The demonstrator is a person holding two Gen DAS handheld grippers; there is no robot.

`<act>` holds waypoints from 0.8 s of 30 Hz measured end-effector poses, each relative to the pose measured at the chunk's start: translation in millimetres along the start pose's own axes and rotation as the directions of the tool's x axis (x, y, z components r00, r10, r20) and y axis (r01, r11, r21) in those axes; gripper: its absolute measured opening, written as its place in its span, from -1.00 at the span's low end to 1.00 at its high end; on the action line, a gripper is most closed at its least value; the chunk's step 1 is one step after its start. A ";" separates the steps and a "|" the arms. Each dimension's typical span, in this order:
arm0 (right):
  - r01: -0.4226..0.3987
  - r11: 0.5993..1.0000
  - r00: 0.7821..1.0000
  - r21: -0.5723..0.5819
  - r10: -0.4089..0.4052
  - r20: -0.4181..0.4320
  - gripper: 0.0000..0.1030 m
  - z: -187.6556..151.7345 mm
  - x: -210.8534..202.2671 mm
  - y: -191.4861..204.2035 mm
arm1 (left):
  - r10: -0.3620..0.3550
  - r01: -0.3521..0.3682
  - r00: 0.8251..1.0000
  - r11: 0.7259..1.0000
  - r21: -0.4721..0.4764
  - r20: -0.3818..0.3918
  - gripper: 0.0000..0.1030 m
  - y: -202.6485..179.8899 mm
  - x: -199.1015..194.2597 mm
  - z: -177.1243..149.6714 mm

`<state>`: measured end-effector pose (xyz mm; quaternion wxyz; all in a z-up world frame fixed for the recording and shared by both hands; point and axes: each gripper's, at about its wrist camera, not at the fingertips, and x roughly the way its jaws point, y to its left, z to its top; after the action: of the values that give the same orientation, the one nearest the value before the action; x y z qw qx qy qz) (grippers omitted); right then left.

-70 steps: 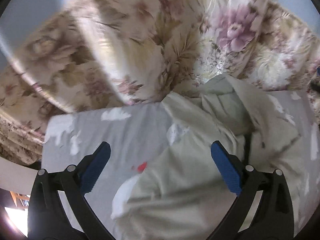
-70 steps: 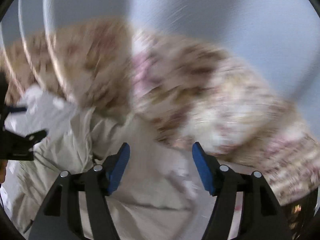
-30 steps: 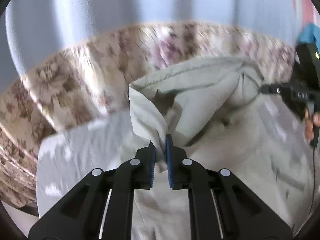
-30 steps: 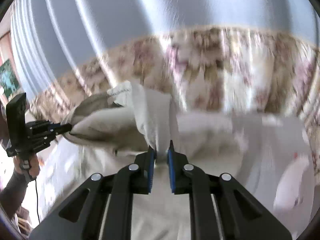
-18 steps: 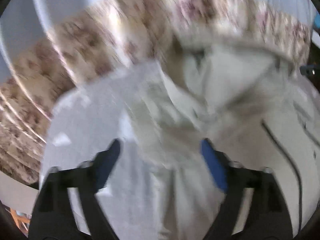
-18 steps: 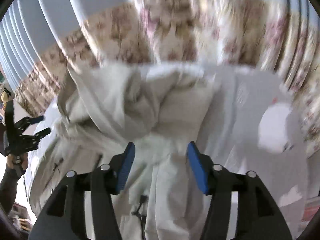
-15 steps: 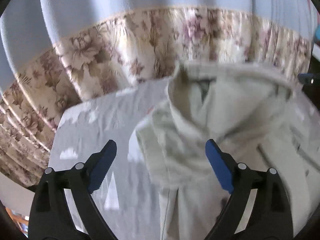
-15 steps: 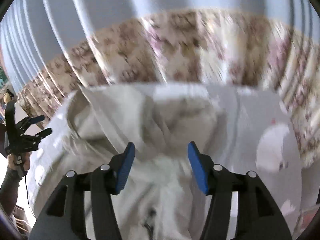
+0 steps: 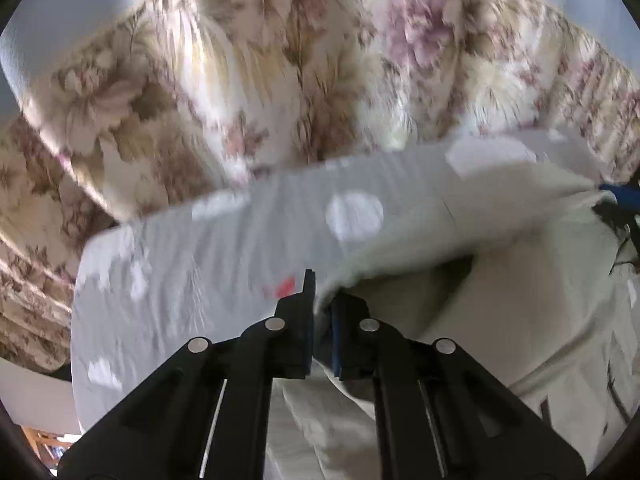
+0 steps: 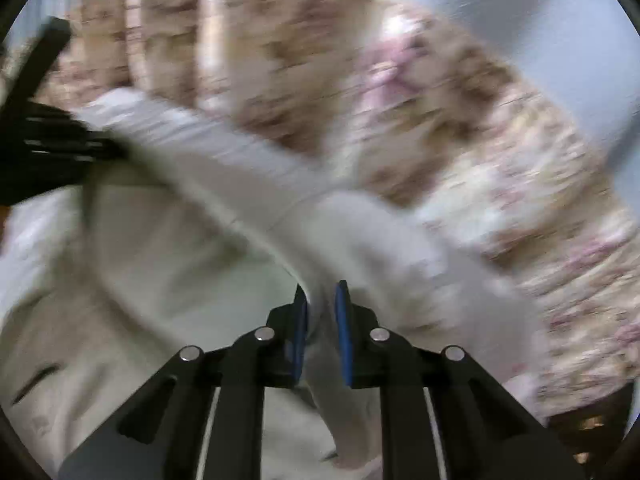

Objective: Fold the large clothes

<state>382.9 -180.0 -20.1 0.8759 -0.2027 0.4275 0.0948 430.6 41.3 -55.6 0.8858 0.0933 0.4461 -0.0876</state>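
A pale cream-green garment (image 9: 500, 312) lies on a grey sheet with white patches (image 9: 192, 264). My left gripper (image 9: 322, 300) is shut on a raised edge of the garment. That edge stretches right toward my right gripper, whose blue tip shows at the right rim (image 9: 624, 196). In the blurred right wrist view, my right gripper (image 10: 322, 300) is shut on the same garment (image 10: 160, 272). The taut edge (image 10: 224, 152) runs up left to the black left gripper (image 10: 52, 152).
A floral curtain (image 9: 312, 60) hangs behind the bed and also shows in the right wrist view (image 10: 460, 128). The sheet's left edge drops off at the left (image 9: 78, 320). A small red mark (image 9: 285, 286) sits on the sheet.
Both grippers were open over the garment half a second ago. Now both have shut on its edge and hold it stretched between them. Both views have swung.
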 end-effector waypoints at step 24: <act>-0.250 0.961 0.962 0.120 0.232 0.143 -0.88 -99.4 -108.4 -17.1 | -0.012 -0.008 0.993 0.986 0.164 0.121 -0.84 -49.1 -133.1 -93.4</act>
<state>251.2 -237.9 15.0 0.8951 -0.0820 0.3976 0.1842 268.5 26.0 -7.0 0.9005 0.1600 0.3829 -0.1301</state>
